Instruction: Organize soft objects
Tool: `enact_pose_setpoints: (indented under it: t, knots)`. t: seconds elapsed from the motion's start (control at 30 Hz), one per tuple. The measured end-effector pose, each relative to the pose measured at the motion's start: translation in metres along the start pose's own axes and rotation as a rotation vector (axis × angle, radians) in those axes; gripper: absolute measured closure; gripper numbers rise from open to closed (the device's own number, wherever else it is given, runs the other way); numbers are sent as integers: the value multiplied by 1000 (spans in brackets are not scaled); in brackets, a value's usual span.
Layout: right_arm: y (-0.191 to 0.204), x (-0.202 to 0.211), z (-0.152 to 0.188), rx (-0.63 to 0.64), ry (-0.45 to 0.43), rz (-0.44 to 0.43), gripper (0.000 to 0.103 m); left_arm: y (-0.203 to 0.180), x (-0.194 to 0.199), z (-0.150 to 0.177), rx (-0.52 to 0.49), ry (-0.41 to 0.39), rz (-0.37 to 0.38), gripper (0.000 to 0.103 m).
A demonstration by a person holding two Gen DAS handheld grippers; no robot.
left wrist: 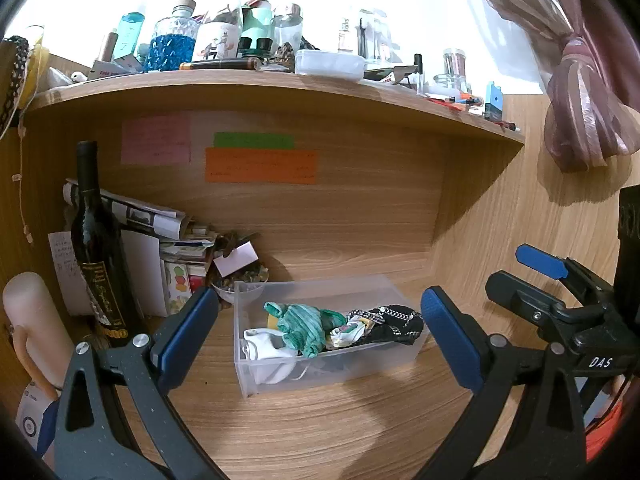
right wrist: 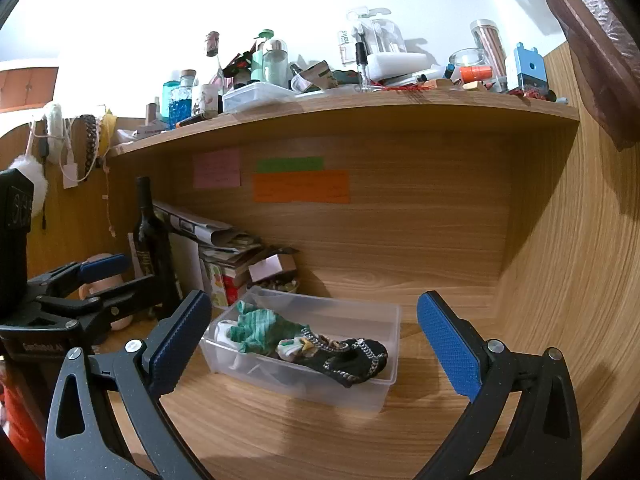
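Observation:
A clear plastic box (left wrist: 320, 376) stands on the wooden desk under a shelf; it also shows in the right wrist view (right wrist: 392, 320). It holds a white sock (left wrist: 266, 350), a green striped sock (left wrist: 302, 326) (right wrist: 260, 328), a small patterned piece (left wrist: 350, 332) and a black sock with chain pattern (left wrist: 400, 322) (right wrist: 352, 356). My left gripper (left wrist: 320, 332) is open and empty, in front of the box. My right gripper (right wrist: 316, 344) is open and empty, also in front of the box; it appears at the right of the left wrist view (left wrist: 536, 276).
A dark wine bottle (left wrist: 96, 248) and a stack of papers and boxes (left wrist: 176, 248) stand left of the box. A pale cylinder (left wrist: 32, 320) is at far left. The shelf (left wrist: 280, 84) above carries several bottles and containers. A curtain (left wrist: 580, 80) hangs right.

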State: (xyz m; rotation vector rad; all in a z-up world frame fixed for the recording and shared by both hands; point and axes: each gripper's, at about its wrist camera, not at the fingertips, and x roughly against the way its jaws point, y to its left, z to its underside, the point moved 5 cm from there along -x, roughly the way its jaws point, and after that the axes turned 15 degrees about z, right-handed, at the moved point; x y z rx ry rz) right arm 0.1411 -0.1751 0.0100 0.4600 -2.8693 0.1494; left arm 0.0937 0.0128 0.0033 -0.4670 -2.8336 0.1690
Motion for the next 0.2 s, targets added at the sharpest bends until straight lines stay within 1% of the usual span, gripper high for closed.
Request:
enact_pose_setpoints:
  t: [0.2]
  knots:
    - [0,-5,1,7,6,-6,0,1,-1,2,1,7,4,0]
